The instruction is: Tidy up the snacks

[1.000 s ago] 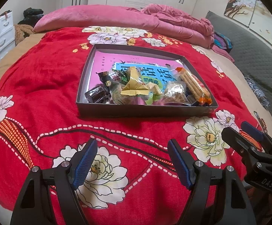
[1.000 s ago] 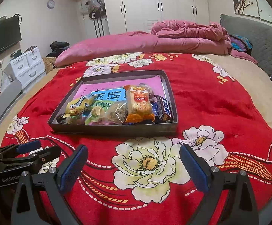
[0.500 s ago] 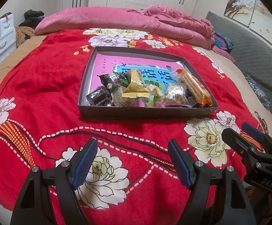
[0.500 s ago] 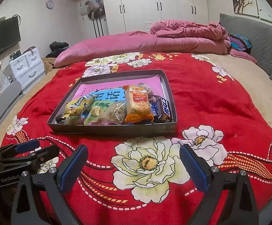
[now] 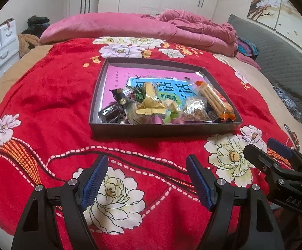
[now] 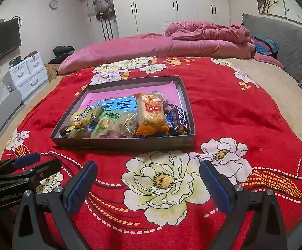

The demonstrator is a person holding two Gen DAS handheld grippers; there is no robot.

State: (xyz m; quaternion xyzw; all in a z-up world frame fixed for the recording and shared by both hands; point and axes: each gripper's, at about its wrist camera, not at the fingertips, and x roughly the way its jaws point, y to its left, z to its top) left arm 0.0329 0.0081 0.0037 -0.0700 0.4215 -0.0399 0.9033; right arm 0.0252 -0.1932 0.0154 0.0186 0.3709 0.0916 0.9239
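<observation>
the left wrist camera is sitting low over the near edge of the red blanket [image 5: 46,95], looking forward and down between its own blue pads [image 5: 93,180] toward the dark tray [image 5: 163,130], which is lying near, slightly right of centre. the right wrist camera is looking from a spot further right, facing the same way, with the tray [image 6: 123,143] left of centre. both are sharing the tray, the pink bedding [image 5: 113,26] and the white wardrobe [image 6: 171,6]. each is catching the other gripper at its frame edge, probably close alongside.

A red floral blanket [image 5: 46,95] covers the bed, bearing a dark tray [image 5: 163,130].
</observation>
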